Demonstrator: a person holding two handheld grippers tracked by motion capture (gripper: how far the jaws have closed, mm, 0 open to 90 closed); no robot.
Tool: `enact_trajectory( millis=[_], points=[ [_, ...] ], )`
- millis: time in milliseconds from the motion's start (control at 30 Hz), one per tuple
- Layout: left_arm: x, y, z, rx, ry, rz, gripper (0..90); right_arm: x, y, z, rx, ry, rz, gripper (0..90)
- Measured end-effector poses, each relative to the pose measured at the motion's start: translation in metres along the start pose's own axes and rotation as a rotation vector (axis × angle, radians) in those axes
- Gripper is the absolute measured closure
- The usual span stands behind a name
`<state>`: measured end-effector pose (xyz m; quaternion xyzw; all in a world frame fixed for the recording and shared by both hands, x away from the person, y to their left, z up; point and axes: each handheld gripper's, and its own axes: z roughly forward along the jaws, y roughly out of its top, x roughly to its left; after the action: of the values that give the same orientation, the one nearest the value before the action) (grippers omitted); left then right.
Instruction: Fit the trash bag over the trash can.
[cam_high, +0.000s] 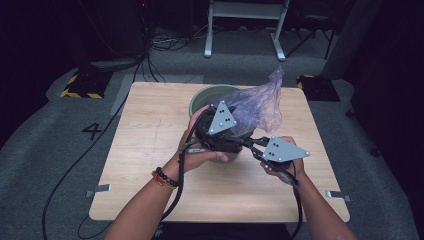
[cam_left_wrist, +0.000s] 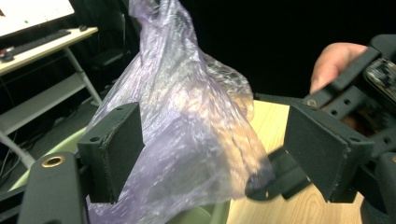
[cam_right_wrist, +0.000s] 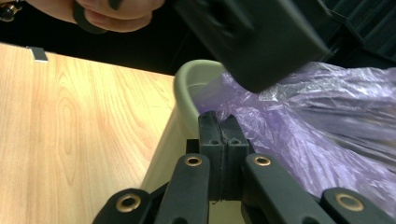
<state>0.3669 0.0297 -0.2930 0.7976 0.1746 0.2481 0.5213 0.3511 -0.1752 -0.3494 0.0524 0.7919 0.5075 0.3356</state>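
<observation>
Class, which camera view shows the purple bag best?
The left gripper view: the bag fills the middle, creases clear. The high view shows it small, rising from the green bin. The right gripper view shows a lower part at the bin's rim.

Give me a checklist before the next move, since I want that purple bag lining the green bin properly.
1. Right gripper jaws shut on the thin translucent purple plastic bag edge: ok.
2. Left gripper jaws open, pads not pressing the bag: ok.
3. Bag sits between the left jaws for a fresh grip: ok.
4. Bag pulled over the round pale green plastic bin rim: not ok, it stands bunched above.
5. Bin upright on the light wooden table: ok.
6. Bag free of tears: cannot tell.
</observation>
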Motion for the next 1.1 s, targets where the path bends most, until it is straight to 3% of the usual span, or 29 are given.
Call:
enact_trajectory(
  millis=[133, 233, 267, 333, 367, 433, 467, 500, 567, 633, 767, 833, 933, 1000, 1033, 1067, 1100],
  points=[
    [-0.003, 0.0, 0.003, 0.04, 0.037, 0.017, 20.7, 0.006, 0.001, 0.002, 0.01, 0.001, -0.027, 90.0],
    [-0.004, -0.004, 0.006, 0.073, 0.063, 0.031, 31.3, 0.012, 0.002, 0.003, 0.012, 0.002, -0.042, 90.0],
    [-0.002, -0.006, 0.006, 0.08, 0.054, 0.027, 33.8, 0.014, 0.002, 0.003, 0.011, 0.001, -0.05, 90.0],
    [0.001, -0.01, 0.004, 0.087, 0.046, 0.027, 47.6, 0.019, 0.001, 0.002, 0.012, 0.001, -0.05, 89.0],
    [0.003, -0.012, 0.002, 0.092, 0.028, 0.032, 47.6, 0.019, 0.001, 0.002, 0.012, 0.001, -0.05, 89.0],
    [0.004, -0.016, -0.001, 0.094, 0.01, 0.044, 65.6, 0.021, -0.001, 0.002, 0.01, -0.004, -0.045, 88.4],
    [0.004, -0.018, -0.002, 0.097, -0.001, 0.055, 65.6, 0.021, -0.001, 0.002, 0.01, -0.004, -0.045, 88.4],
    [0.003, -0.021, -0.006, 0.09, -0.003, 0.067, 73.7, 0.023, -0.002, 0.003, 0.012, -0.008, -0.042, 85.5],
    [0.003, -0.023, -0.008, 0.087, -0.005, 0.073, 80.9, 0.025, -0.002, 0.003, 0.008, -0.009, -0.033, 82.4],
    [0.003, -0.026, -0.012, 0.078, -0.016, 0.077, 83.4, 0.025, -0.003, 0.002, 0.004, -0.009, -0.03, 80.9],
    [0.0, -0.034, -0.02, 0.066, -0.015, 0.086, 87.9, 0.023, -0.009, -0.009, -0.027, -0.013, 0.03, 64.8],
    [0.0, -0.039, -0.023, 0.057, -0.01, 0.078, 88.4, 0.022, -0.01, -0.012, -0.036, -0.024, 0.046, 62.9],
    [0.0, -0.045, -0.028, 0.044, -0.008, 0.065, 89.3, 0.013, -0.017, -0.029, -0.059, -0.089, 0.114, 56.0],
    [0.0, -0.05, -0.03, 0.036, -0.011, 0.049, 89.3, 0.01, -0.018, -0.033, -0.064, -0.107, 0.13, 54.1],
    [0.0, -0.052, -0.031, 0.033, -0.01, 0.046, 89.3, 0.008, -0.019, -0.036, -0.07, -0.126, 0.15, 50.2],
    [0.0, -0.055, -0.032, 0.027, -0.008, 0.042, 89.3, 0.001, -0.021, -0.042, -0.063, -0.188, 0.205, 37.6],
    [0.0, -0.057, -0.032, 0.024, -0.007, 0.038, 89.3, 0.001, -0.021, -0.042, -0.063, -0.188, 0.205, 37.6]
  ],
)
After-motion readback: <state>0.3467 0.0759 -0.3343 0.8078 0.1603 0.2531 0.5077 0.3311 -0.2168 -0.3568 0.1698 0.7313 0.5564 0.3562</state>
